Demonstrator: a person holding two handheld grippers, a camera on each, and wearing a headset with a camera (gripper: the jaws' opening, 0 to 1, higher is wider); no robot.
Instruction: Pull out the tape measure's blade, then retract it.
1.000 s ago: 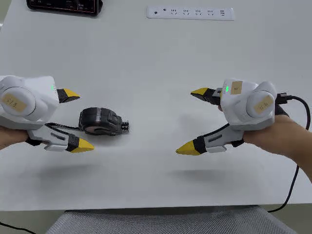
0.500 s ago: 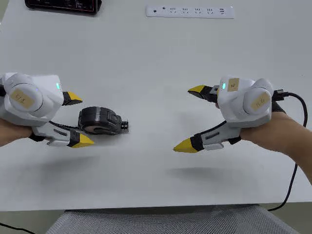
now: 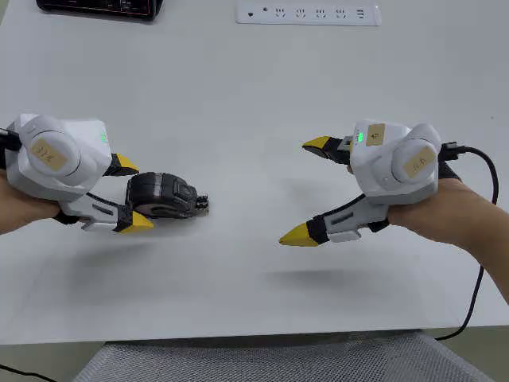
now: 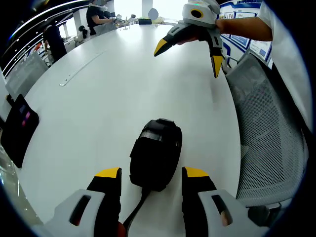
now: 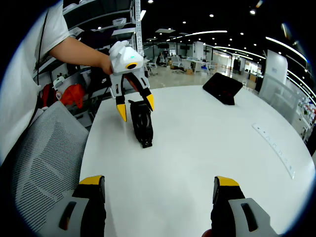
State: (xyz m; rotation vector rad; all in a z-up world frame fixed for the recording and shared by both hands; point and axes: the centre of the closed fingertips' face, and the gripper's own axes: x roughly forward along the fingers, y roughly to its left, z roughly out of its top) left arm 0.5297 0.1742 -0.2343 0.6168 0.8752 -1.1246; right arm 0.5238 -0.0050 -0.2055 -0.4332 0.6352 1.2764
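Head view: tape measure between tongs

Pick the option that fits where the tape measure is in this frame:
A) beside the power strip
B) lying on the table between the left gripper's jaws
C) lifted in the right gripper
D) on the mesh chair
B: in the left gripper view the black tape measure lies on the white table with the open left gripper flanking it, while the right gripper hovers open, well apart from it.
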